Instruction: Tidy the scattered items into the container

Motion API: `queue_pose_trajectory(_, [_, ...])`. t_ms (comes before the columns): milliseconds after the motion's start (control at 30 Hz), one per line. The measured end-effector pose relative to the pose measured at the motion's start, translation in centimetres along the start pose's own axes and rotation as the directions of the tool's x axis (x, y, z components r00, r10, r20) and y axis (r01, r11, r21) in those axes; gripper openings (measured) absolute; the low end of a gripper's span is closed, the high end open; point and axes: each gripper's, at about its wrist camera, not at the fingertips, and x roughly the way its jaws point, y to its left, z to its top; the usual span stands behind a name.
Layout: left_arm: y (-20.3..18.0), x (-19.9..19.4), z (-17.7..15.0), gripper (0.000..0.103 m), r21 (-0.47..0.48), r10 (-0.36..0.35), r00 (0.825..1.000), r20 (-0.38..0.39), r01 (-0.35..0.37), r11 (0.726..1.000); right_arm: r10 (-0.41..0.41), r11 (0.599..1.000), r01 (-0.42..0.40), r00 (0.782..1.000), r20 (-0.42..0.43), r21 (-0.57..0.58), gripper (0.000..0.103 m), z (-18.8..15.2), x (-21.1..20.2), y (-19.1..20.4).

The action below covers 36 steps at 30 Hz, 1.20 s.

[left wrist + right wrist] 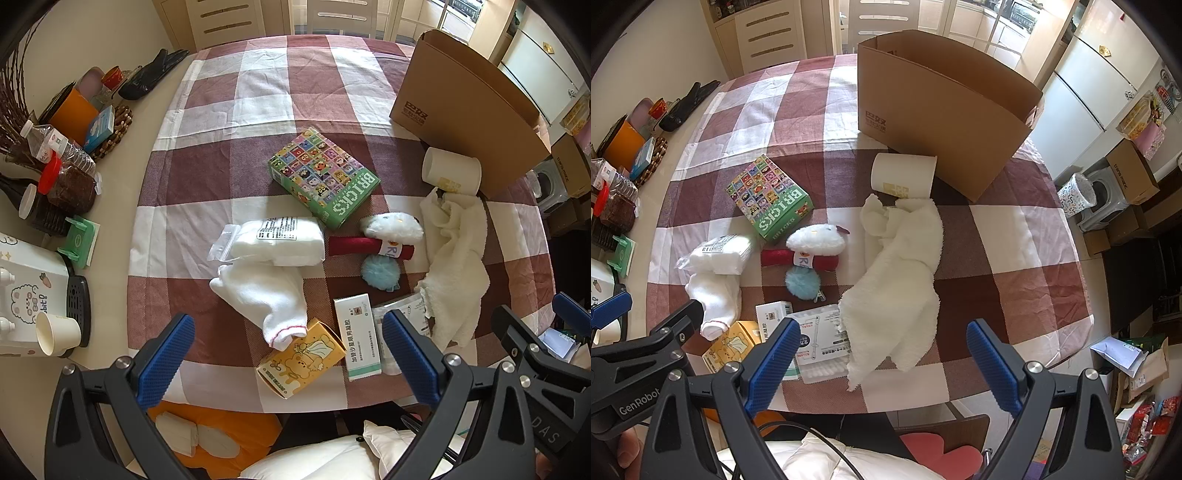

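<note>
Both your left gripper [288, 354] and right gripper [882, 363] hang wide open and empty; the fluffy towel [897, 280], heaped at six o'clock from the cardboard box [945, 122], may drag the paper cup [903, 175].

Checked tablecloth [258, 92], maroon and white squares, covers the table. Along the bare left edge of the table: clear water bottle [55, 142] lying on its side, jar with red lid [70, 184], green plastic stand [81, 240], paper cup [57, 332] tipped on its side beside a white appliance with cartoon print [26, 291]. Black pouch [151, 74] lies at the far left corner. Off the table, right: white fridge [1100, 85], a small brown box [1132, 170] on a grey stool [1104, 195].
</note>
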Motion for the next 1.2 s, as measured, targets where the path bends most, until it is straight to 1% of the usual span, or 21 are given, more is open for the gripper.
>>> queue_pose_trajectory(967, [-0.02, 0.01, 0.00, 0.102, -0.001, 0.002, 1.000, 0.000, -0.002, 1.000, 0.002, 1.000, -0.002, 1.000, -0.004, -0.008, 0.094, 0.31, 0.31, 0.39])
queue_pose_trajectory(1033, [0.60, 0.05, 0.94, 0.102, -0.001, 0.002, 1.000, 0.000, -0.002, 1.000, 0.002, 1.000, -0.002, 1.000, -0.004, -0.009, 0.094, 0.32, 0.31, 0.40])
queue_pose_trajectory(1200, [0.56, 0.03, 0.90, 0.102, -0.001, 0.003, 1.000, 0.000, -0.003, 1.000, 0.002, 1.000, -0.002, 1.000, -0.005, -0.011, 0.094, 0.34, 0.30, 0.41])
